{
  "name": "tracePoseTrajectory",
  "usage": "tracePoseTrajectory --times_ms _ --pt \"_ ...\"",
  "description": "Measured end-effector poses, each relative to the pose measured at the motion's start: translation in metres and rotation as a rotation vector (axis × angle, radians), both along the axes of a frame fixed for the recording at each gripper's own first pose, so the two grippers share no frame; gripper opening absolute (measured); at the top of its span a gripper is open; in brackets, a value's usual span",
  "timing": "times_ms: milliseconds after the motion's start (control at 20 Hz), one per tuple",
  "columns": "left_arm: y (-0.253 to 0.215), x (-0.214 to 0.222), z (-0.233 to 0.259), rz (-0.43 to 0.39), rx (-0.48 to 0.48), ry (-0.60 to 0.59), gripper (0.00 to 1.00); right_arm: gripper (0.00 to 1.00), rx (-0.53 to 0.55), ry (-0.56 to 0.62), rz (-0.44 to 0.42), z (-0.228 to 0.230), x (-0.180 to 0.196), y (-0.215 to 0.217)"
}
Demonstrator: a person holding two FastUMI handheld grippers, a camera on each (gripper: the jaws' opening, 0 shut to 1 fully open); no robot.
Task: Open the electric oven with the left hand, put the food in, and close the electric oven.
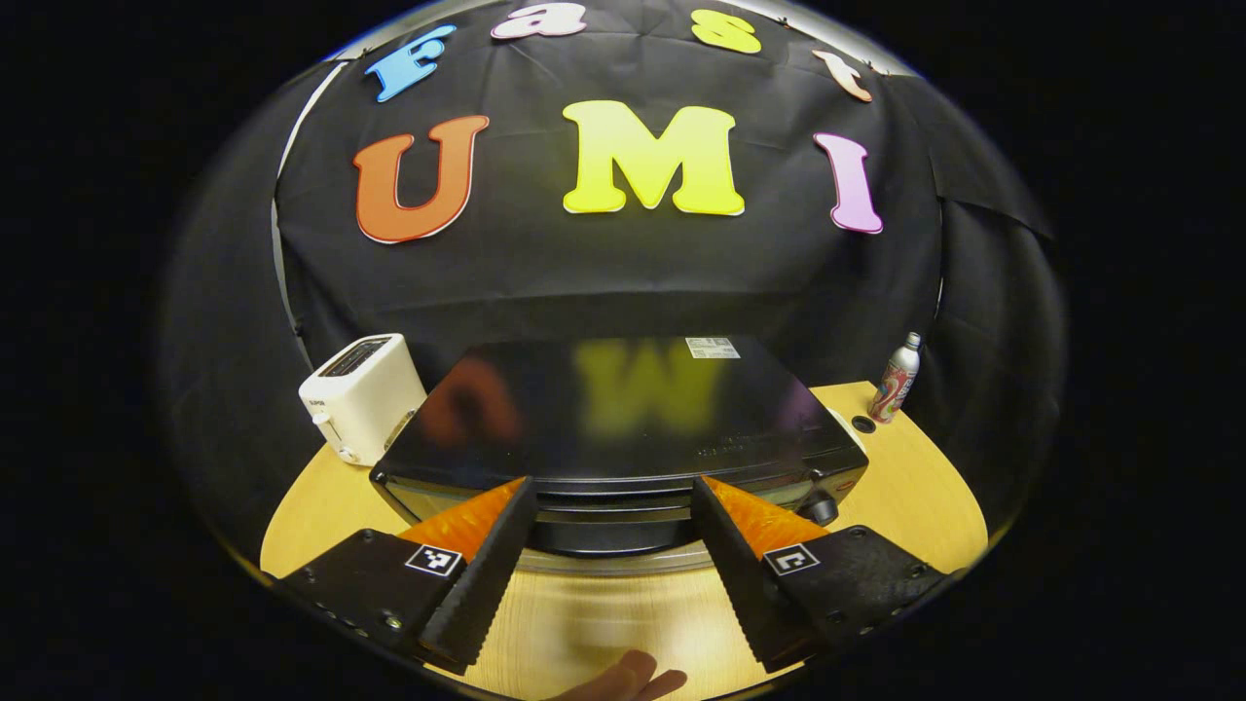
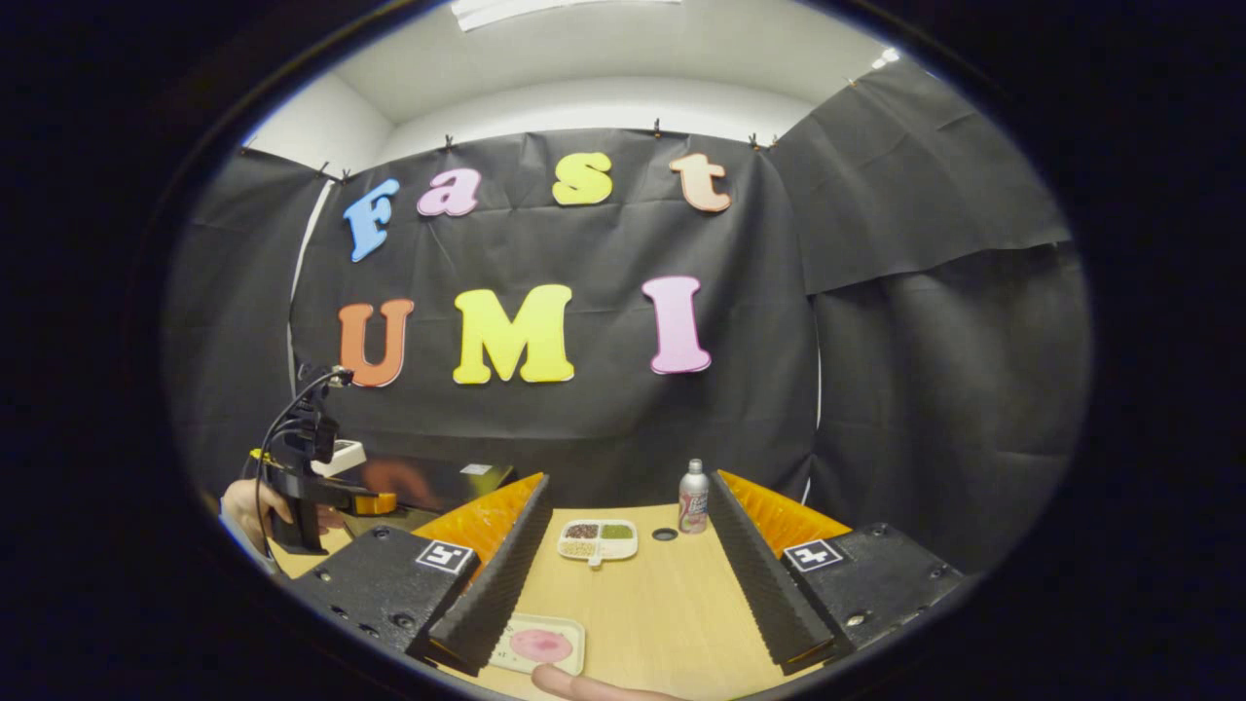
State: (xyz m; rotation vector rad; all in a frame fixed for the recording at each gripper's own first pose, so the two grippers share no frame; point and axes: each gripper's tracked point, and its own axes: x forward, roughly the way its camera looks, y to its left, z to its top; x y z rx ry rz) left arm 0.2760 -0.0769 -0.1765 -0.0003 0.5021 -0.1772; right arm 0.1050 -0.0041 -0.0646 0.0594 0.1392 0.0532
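Before the left gripper (image 1: 613, 531), jaws released, sits the electric oven (image 1: 623, 419); right gripper (image 2: 628, 550), jaws released, hovers over the table (image 2: 662, 604).

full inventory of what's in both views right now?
electric oven: 1, black, table centre, just past the left hand-held gripper
toaster: 1, white, left of the oven
bottle: 1, silver, far edge of the table
sectioned tray: 1, white, holding dark, green and pale food, mid-table
plate: 1, pale with pink food, near edge
table: 1, light wood
left hand-held gripper: 1, open, facing the oven front
right hand-held gripper: 1, open, above the table
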Motion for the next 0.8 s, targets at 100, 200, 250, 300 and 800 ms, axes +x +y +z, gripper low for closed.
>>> tracePoseTrajectory --times_ms 100,200,250,300,800 --pt "0.001 -0.008 -0.001 -0.003 -0.007 -0.004 0.96 0.97 -0.006 -0.006 0.005 0.003 -0.004 0.003" --pt "0.002 -0.021 -0.002 -0.008 0.003 -0.012 0.96 0.97 -0.013 -0.009 0.008 0.004 -0.008 0.007" --pt "0.003 -0.029 -0.004 -0.010 0.005 -0.011 0.96 0.97 -0.015 -0.009 0.010 0.004 -0.010 0.008" --pt "0.003 -0.037 -0.006 -0.010 0.004 -0.010 0.96 0.97 -0.016 -0.006 0.009 0.004 -0.011 0.010" --pt "0.013 -0.105 -0.046 -0.007 0.015 0.017 0.96 0.97 -0.024 -0.003 0.025 0.004 -0.026 0.021"
